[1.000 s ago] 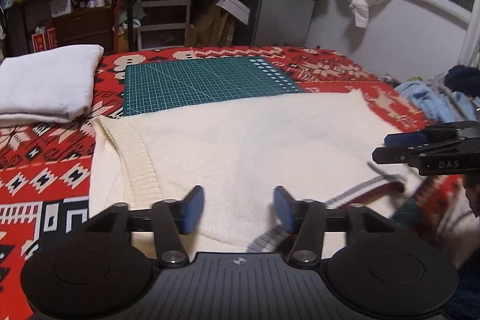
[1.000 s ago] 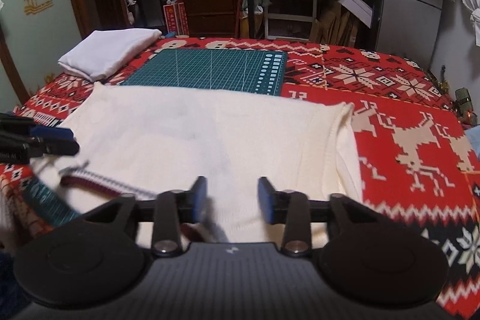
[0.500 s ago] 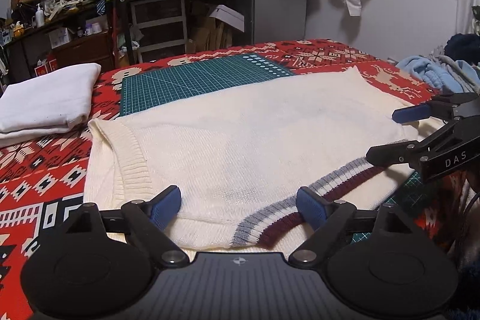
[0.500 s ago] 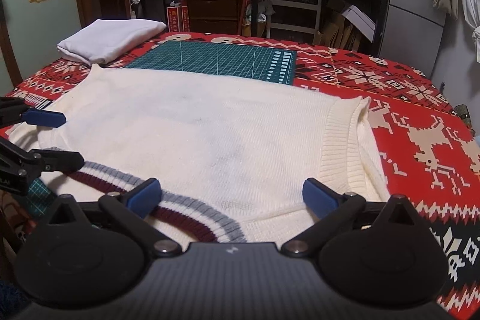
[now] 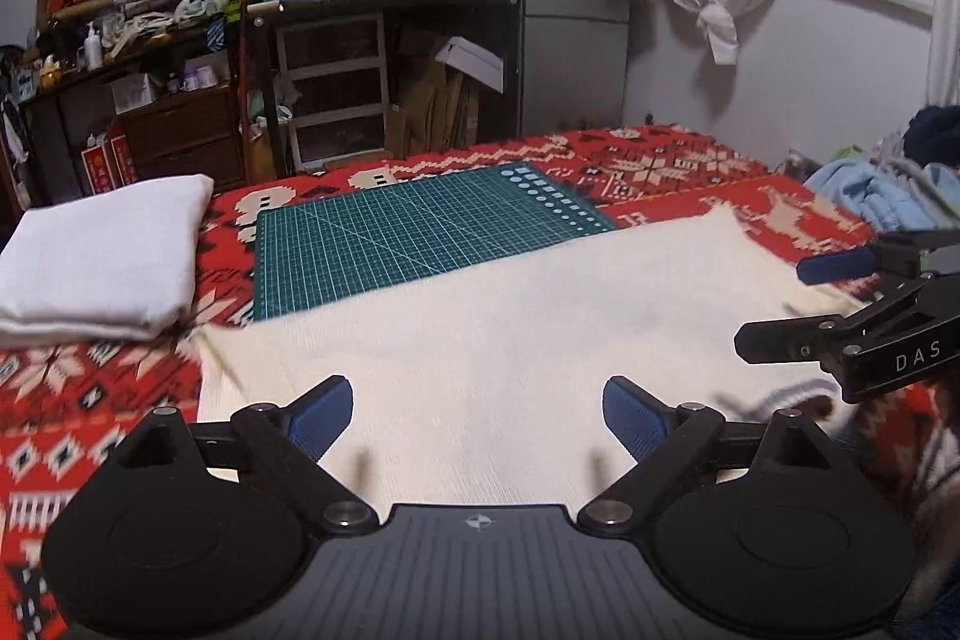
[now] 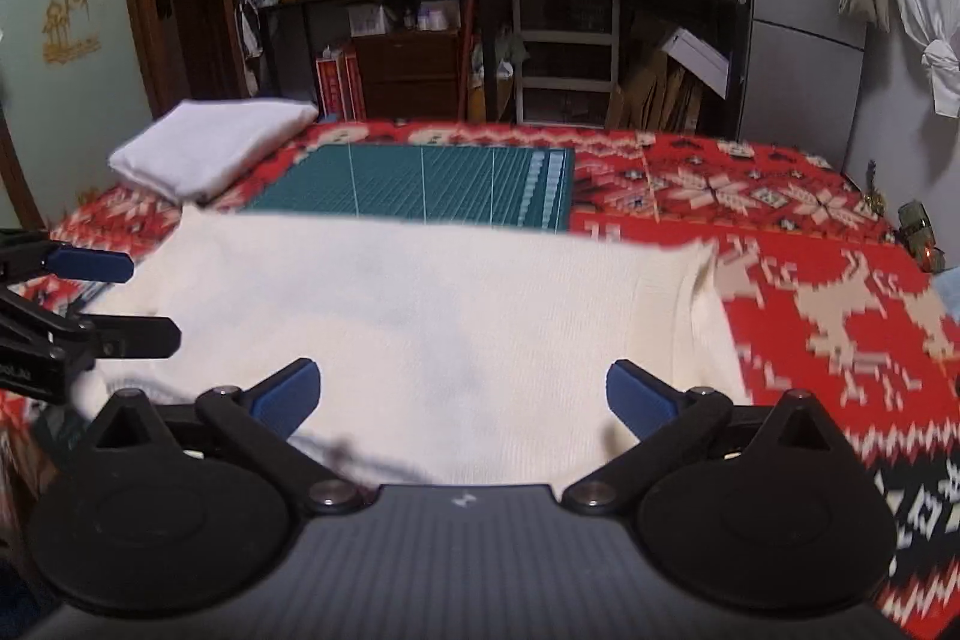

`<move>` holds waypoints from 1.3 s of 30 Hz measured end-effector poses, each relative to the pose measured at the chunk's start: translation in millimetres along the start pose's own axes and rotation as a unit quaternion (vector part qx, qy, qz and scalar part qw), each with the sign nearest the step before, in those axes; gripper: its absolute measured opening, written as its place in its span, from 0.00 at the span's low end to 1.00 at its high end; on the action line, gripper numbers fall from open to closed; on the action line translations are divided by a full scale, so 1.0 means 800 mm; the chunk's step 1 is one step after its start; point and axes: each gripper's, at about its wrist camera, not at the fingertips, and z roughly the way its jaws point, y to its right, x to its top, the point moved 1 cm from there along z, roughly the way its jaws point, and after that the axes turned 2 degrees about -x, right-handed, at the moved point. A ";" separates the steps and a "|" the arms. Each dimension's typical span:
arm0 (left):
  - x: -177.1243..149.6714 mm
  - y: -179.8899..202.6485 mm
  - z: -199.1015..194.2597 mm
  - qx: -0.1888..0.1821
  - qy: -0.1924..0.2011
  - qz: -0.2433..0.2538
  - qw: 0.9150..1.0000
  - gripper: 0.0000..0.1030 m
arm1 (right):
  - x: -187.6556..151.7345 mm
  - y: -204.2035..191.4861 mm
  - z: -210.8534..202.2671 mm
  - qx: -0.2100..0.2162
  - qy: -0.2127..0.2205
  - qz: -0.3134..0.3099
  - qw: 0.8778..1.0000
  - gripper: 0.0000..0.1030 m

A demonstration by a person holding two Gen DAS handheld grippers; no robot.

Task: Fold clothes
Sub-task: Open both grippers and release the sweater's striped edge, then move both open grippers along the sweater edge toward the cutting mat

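Note:
A cream knit sweater [image 5: 480, 340] lies spread flat across the red patterned blanket [image 5: 90, 388], and it fills the middle of the right wrist view too as the sweater [image 6: 420, 316]. My left gripper [image 5: 477, 415] hovers over its near edge, open, with nothing between the blue pads. My right gripper [image 6: 459, 397] is also open and empty above the near hem. Each gripper shows in the other's view: the right gripper [image 5: 840, 298] at the right side, the left gripper [image 6: 108, 295] at the left. The striped hem is mostly hidden and blurred.
A folded white garment [image 5: 102, 262] rests at the far left of the blanket. A green cutting mat [image 5: 420, 238] lies beyond the sweater. Light blue clothes [image 5: 882, 196] are piled at the right. Shelves and drawers [image 6: 564, 46] stand behind the bed.
Both grippers went from nearly shut to wide open and have let go of the sweater's striped hem. They have since lifted and tilted up, so the hem has dropped out of sight.

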 end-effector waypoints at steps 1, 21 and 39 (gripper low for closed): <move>0.003 -0.003 0.011 -0.002 -0.010 -0.003 1.000 0.88 | 0.001 0.000 0.005 -0.003 -0.001 0.000 1.000 1.00; -0.002 -0.002 0.057 0.010 -0.099 -0.022 0.995 1.00 | 0.027 0.000 0.053 -0.034 -0.067 0.007 0.997 1.00; 0.004 0.003 0.059 0.032 -0.108 -0.043 0.993 1.00 | 0.038 -0.004 0.054 -0.042 -0.100 0.018 0.994 1.00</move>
